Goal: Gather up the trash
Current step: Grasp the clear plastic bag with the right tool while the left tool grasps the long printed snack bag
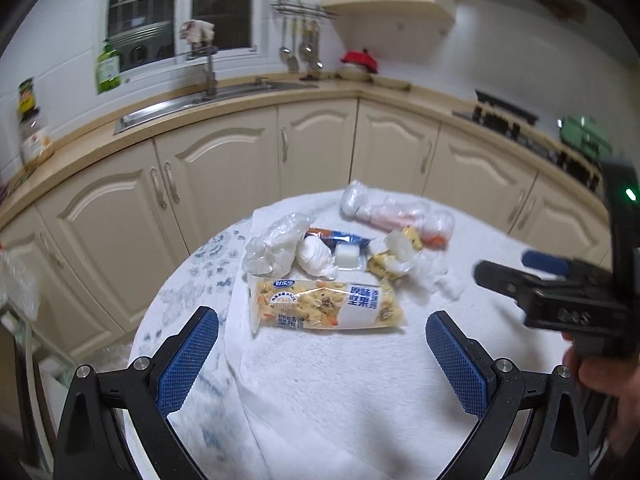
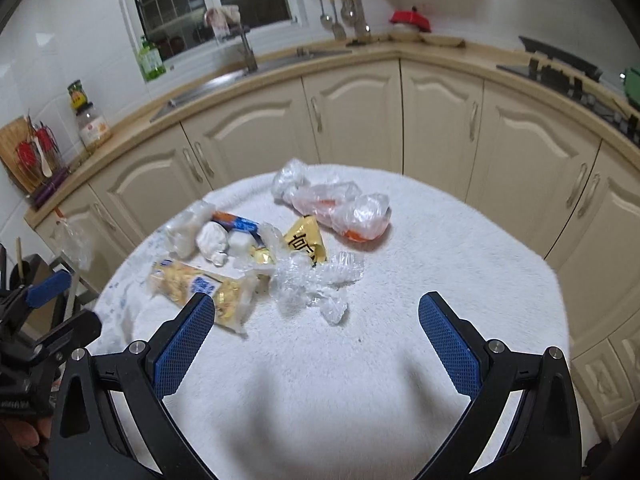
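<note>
Both grippers hover over a round table draped in a white fleecy cloth (image 2: 440, 248), each with its blue-padded fingers spread wide and holding nothing: the left gripper (image 1: 322, 354) and the right gripper (image 2: 316, 344). The trash lies clustered at the table's far left. A yellow-and-white printed snack packet (image 1: 326, 304) lies nearest, crumpled clear plastic wrap (image 2: 316, 284) just right of it, and a clear bag with orange contents (image 2: 344, 210) farthest.

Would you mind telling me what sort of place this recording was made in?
Most likely a home kitchen: a steel sink with a faucet sits in the counter, ladles hang on a wall rack, and a gas stove stands at right.
</note>
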Demonstrator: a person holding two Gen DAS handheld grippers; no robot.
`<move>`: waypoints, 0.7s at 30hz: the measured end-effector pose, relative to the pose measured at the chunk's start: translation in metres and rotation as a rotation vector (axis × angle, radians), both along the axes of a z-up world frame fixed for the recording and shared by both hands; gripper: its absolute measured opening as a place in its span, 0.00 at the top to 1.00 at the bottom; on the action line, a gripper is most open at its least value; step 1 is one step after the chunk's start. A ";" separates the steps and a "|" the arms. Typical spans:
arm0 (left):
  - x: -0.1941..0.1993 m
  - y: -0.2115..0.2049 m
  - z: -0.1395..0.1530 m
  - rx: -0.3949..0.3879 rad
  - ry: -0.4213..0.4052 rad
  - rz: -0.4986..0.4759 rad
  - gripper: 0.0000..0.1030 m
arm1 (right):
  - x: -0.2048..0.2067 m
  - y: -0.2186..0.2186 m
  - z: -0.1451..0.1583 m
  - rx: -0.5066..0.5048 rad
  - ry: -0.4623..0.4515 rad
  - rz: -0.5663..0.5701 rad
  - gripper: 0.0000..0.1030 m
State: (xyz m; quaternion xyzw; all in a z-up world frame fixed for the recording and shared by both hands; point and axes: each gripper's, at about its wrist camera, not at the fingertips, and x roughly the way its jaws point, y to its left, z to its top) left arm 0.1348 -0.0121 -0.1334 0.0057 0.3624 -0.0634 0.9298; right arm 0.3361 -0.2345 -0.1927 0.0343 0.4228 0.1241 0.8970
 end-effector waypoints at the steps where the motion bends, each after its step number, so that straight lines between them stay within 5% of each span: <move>1: 0.007 0.000 -0.003 0.011 0.003 -0.011 0.01 | 0.005 0.002 -0.005 0.002 0.008 0.007 0.01; 8: 0.053 0.007 -0.029 0.056 0.038 -0.089 0.01 | 0.044 0.026 -0.042 -0.044 0.067 0.061 0.09; 13: 0.072 0.001 -0.045 0.114 0.045 -0.181 0.01 | 0.052 0.030 -0.059 -0.075 0.091 0.092 0.58; 21: 0.097 -0.018 -0.070 0.240 0.026 -0.393 0.01 | 0.034 0.013 -0.049 -0.024 0.082 0.063 0.67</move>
